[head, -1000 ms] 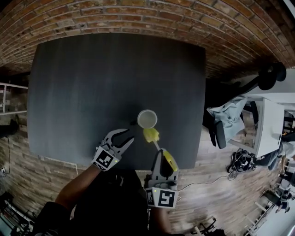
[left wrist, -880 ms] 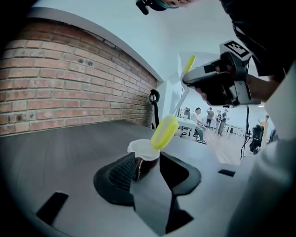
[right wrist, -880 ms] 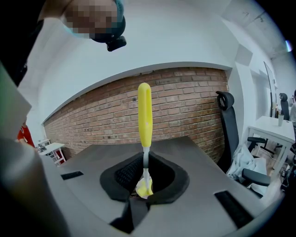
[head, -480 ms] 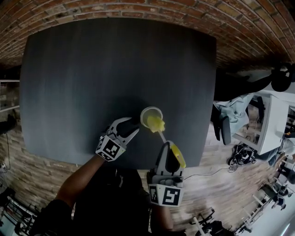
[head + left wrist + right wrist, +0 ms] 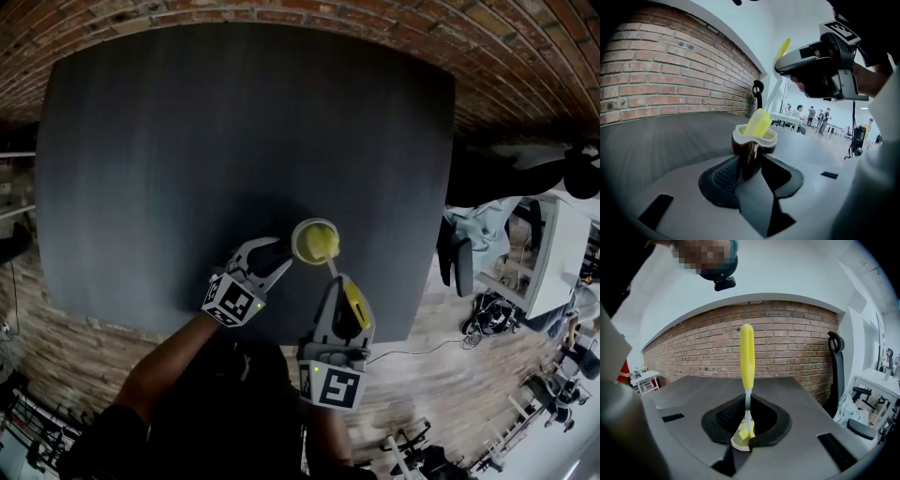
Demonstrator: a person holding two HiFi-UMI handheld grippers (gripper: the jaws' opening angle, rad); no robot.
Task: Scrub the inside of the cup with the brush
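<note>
Just below centre of the frame on the dark surface (image 5: 234, 122), our left tongs (image 5: 277, 254), wide apart, are closing around the dark brown, white-lined cup (image 5: 743, 149). Our right tongs (image 5: 746, 420) clench the yellow sponge brush (image 5: 746, 357), whose head sits inside the cup.

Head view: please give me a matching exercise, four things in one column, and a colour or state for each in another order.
1 cup
2 brush
3 right gripper
4 table

A dark grey top
B jaws shut on the brush
C yellow, head down in the cup
D white inside, dark outside

Pairs: 1-D, 2-C, 3-B, 4-A
</note>
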